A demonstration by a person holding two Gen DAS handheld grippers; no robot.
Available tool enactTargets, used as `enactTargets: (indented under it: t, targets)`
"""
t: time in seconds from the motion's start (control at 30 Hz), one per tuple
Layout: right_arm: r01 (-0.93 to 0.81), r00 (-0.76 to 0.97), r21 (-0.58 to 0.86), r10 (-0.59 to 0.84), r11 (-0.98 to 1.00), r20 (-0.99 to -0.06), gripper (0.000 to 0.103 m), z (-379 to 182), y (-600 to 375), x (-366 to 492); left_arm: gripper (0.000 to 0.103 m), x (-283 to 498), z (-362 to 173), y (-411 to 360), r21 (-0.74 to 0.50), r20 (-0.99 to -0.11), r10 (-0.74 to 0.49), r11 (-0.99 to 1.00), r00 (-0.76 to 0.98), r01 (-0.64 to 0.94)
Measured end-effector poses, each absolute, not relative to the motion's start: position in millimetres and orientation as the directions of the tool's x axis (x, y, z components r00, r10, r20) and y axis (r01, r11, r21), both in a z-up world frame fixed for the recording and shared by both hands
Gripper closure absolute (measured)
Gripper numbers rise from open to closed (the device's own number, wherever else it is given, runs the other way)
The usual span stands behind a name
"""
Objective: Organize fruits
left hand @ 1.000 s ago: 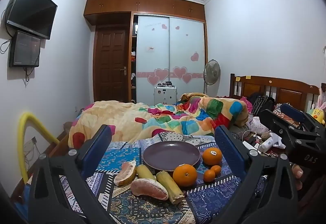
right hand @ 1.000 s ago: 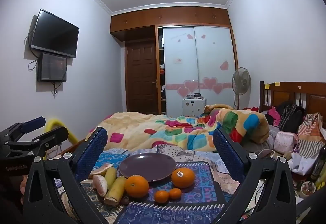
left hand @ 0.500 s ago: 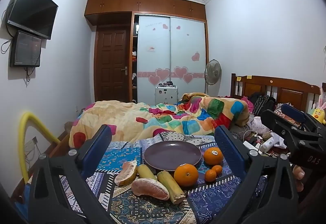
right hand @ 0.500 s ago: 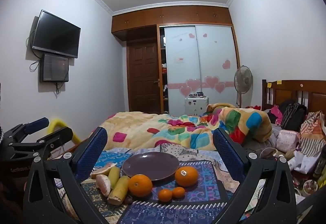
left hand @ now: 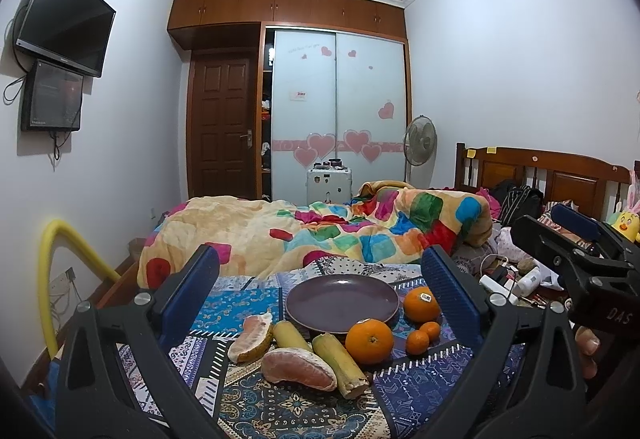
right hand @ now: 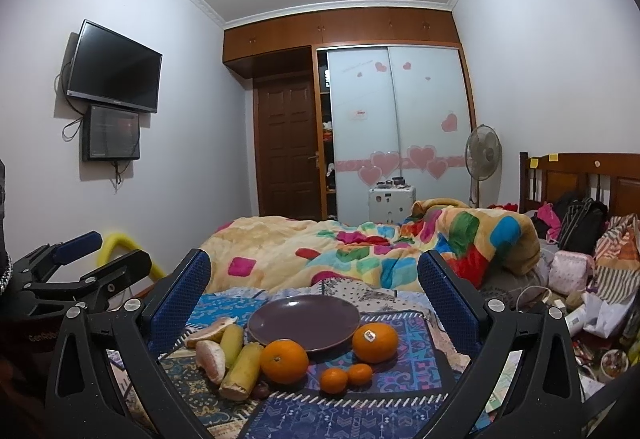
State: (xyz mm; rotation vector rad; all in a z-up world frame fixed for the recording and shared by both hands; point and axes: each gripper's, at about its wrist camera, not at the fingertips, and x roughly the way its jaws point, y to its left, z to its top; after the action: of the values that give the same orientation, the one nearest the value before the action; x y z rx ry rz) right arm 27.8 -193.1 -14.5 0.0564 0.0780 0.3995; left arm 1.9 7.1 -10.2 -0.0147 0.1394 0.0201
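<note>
An empty purple plate point(left hand: 342, 303) point(right hand: 304, 319) sits on a patterned cloth on the bed. Around its near rim lie two big oranges point(left hand: 369, 341) point(right hand: 284, 361), one with a sticker point(left hand: 421, 304) point(right hand: 375, 337), two small tangerines point(left hand: 417, 342) point(right hand: 334, 380), two yellow cane pieces point(left hand: 340, 365) point(right hand: 242, 365) and two peeled pomelo wedges point(left hand: 298, 368) point(right hand: 211, 359). My left gripper point(left hand: 320, 293) is open, held back from the fruit. My right gripper point(right hand: 314, 289) is open too, with nothing between its fingers. Each gripper shows at the edge of the other's view.
A colourful quilt point(left hand: 320, 235) is bunched behind the plate. Clutter, bags and cables point(right hand: 580, 279) fill the bed's right side by the wooden headboard point(left hand: 540, 175). A yellow tube point(left hand: 52, 279) curves at the left wall under a TV point(left hand: 64, 19).
Both grippers have eased slightly toward the fruit and plate, which look a little larger and have shifted in each view. No fruit has moved; the jaws stay open.
</note>
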Motion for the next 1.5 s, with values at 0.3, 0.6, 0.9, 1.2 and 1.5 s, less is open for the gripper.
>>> enactTargets:
  t: [0.3,0.6,0.9,1.2,1.5]
  targets:
    - [-0.391,0.916,0.068,0.395,0.918,-0.071,0.000,-14.8,-193.3,31.1,0.001,3.8,-11.1,8.6,-0.022,-0.143,0.020,0.999,0.989,-0.023]
    - [-0.392,0.915,0.070,0.397,0.917,-0.074,0.000,-15.7,-191.4,31.4,0.001,4.3,-11.0,8.8,-0.025,-0.144,0.019,0.999,0.989,-0.023]
    - [-0.392,0.915,0.073,0.397,0.917,-0.077,0.000,-17.6,-190.0,31.7,0.000,4.4,-10.7,9.3,-0.025,-0.144,0.018,0.999,0.989,-0.022]
    - [-0.393,0.914,0.072,0.398,0.917,-0.077,0.000,-17.6,-188.9,32.1,0.000,4.9,-9.9,9.9,-0.028,-0.146,0.018,0.999,0.989,-0.022]
    - [-0.393,0.914,0.073,0.399,0.916,-0.078,0.000,-17.4,-188.7,32.1,0.000,4.8,-9.9,9.9,-0.027,-0.145,0.018,0.999,0.989,-0.022]
